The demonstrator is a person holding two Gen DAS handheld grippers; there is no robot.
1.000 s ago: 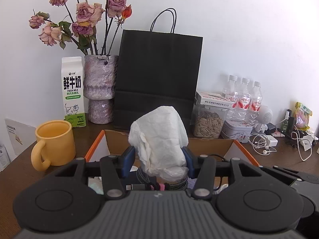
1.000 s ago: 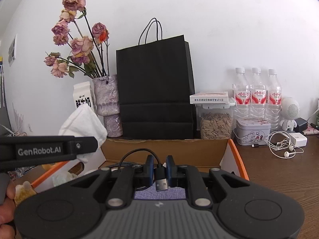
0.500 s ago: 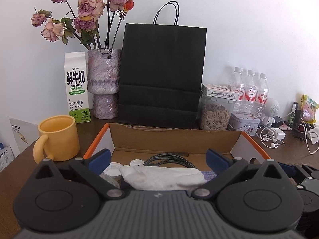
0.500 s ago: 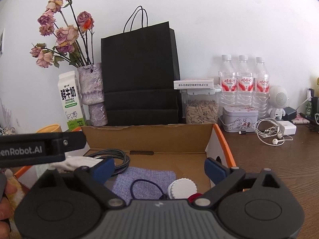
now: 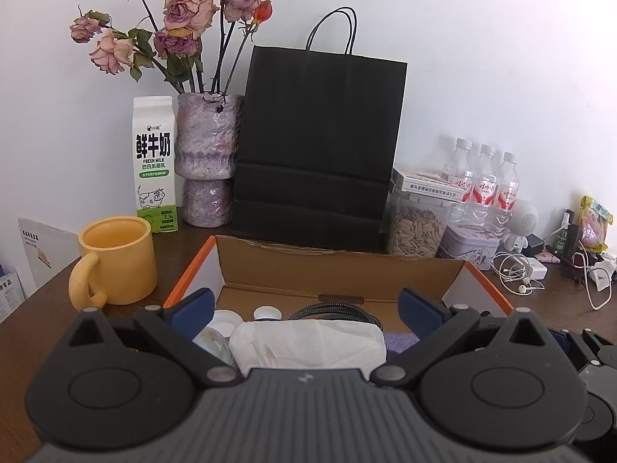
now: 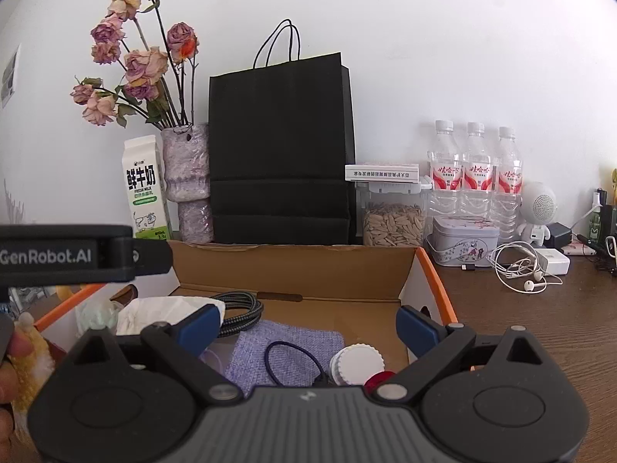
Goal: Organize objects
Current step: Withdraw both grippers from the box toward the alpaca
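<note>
An open cardboard box [image 5: 339,274] with orange edges stands in front of me; it also shows in the right wrist view [image 6: 293,270]. A white tissue pack [image 5: 308,341] lies inside it, just below my open left gripper [image 5: 306,305]. It also shows in the right wrist view [image 6: 162,310]. My right gripper [image 6: 308,320] is open and empty over the box. Below it lie a braided cable [image 6: 241,310], a purple fabric pouch [image 6: 285,351] and a white round lid [image 6: 356,362].
A yellow mug [image 5: 115,260], milk carton [image 5: 154,164], flower vase [image 5: 204,162] and black paper bag [image 5: 316,146] stand behind and left of the box. A seed jar [image 6: 393,216], water bottles [image 6: 476,173], tin [image 6: 464,241] and earphones [image 6: 520,270] are at right.
My left gripper opened and the tissue pack now lies in the box. My right gripper opened and let go of the cable plug, which now lies in the box.
</note>
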